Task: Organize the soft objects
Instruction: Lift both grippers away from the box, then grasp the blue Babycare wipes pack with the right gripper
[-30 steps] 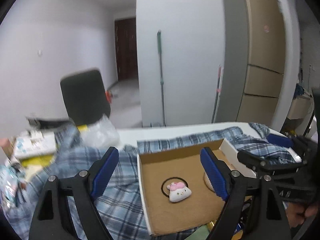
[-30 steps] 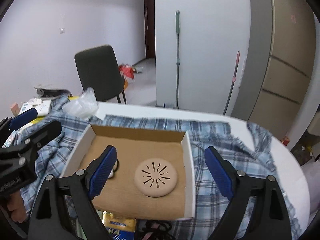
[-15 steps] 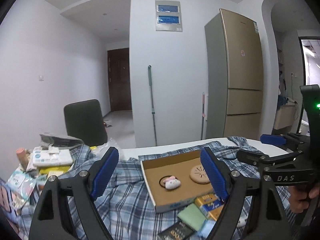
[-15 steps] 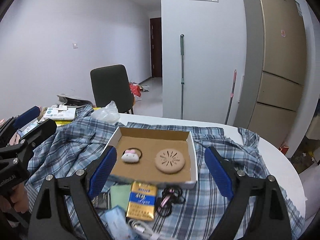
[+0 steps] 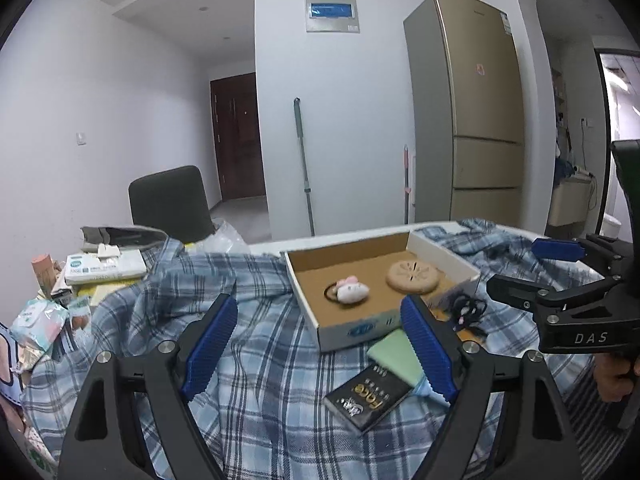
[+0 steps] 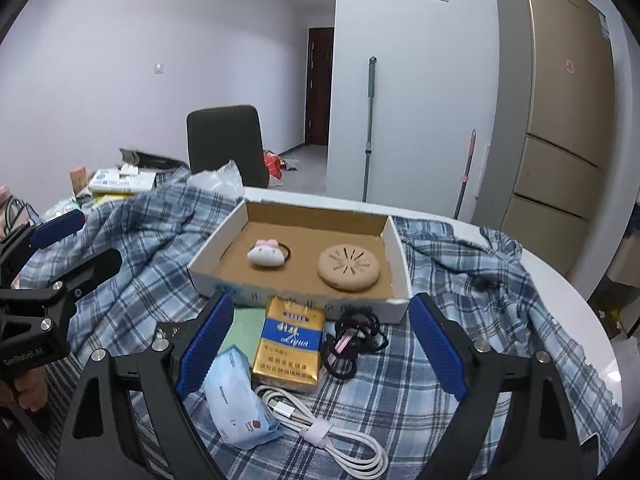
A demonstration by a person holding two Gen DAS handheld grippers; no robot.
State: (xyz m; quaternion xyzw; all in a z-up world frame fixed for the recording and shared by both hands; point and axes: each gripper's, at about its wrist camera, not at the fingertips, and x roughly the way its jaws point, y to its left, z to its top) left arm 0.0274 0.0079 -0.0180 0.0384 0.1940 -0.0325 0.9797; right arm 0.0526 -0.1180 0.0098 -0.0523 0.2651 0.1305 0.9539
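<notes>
A shallow cardboard box (image 6: 396, 246) (image 5: 304, 292) lies on a blue plaid shirt (image 6: 140, 264) (image 5: 264, 360). In it are a white plush hair tie (image 6: 264, 255) (image 5: 351, 290) and a round tan pad (image 6: 349, 267) (image 5: 412, 276). In front of the box lie a blue tissue pack (image 6: 236, 400), black hair ties (image 6: 354, 340) (image 5: 464, 308), a green cloth (image 5: 400, 356) and a white cable (image 6: 332, 436). My left gripper (image 5: 320, 348) and my right gripper (image 6: 320, 348) are both open and empty, held back above the shirt near the front.
A gold cigarette pack (image 6: 290, 346) and a black pack (image 5: 368, 396) lie by the box. Packets and books (image 5: 104, 268) pile at the left. A dark chair (image 6: 226, 144), a mop (image 6: 370, 128) and a fridge (image 6: 560, 120) stand behind the white table (image 6: 560, 280).
Both grippers have pulled back and up from the box, so the box looks smaller and the items in front of it have come into view. Both stay open.
</notes>
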